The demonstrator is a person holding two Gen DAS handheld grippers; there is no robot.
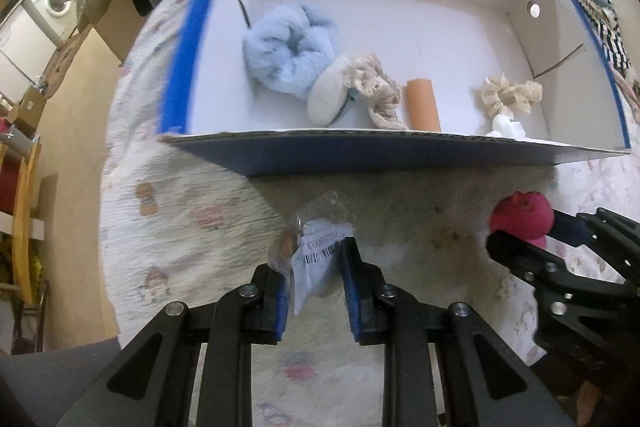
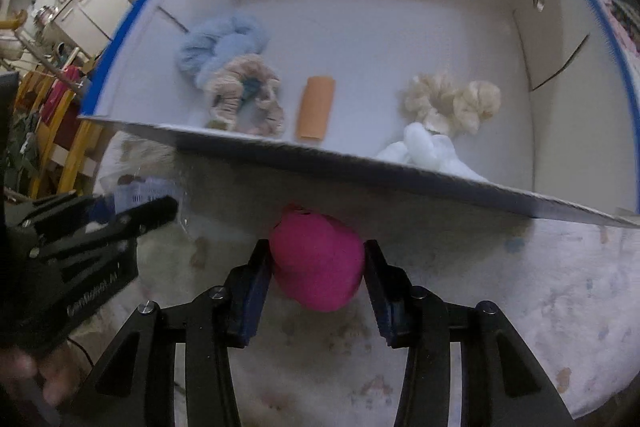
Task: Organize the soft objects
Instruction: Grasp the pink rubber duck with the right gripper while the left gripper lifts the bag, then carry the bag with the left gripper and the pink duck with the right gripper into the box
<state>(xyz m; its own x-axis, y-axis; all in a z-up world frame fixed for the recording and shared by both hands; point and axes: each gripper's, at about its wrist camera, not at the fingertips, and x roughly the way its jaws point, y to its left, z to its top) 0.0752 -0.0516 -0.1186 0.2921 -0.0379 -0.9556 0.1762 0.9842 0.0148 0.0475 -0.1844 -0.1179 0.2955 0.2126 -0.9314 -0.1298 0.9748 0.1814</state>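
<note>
My left gripper [image 1: 316,287] is shut on a clear plastic packet [image 1: 314,251] with a barcode label, held above the cloth in front of the box. My right gripper [image 2: 318,271] is shut on a pink soft ball [image 2: 318,261], also just in front of the box; it shows at the right of the left wrist view [image 1: 522,221]. The white box with blue edges [image 1: 400,151] holds a light blue scrunchie [image 1: 290,47], a beige scrunchie [image 1: 372,87], an orange foam roll [image 1: 422,105], a cream scrunchie [image 1: 510,95] and a white soft piece [image 2: 424,149].
The box stands on a table covered with a patterned pale cloth [image 1: 192,227]. The box's front wall [image 2: 360,167] rises between both grippers and the inside. Chairs and kitchen furniture [image 1: 24,227] stand off to the left.
</note>
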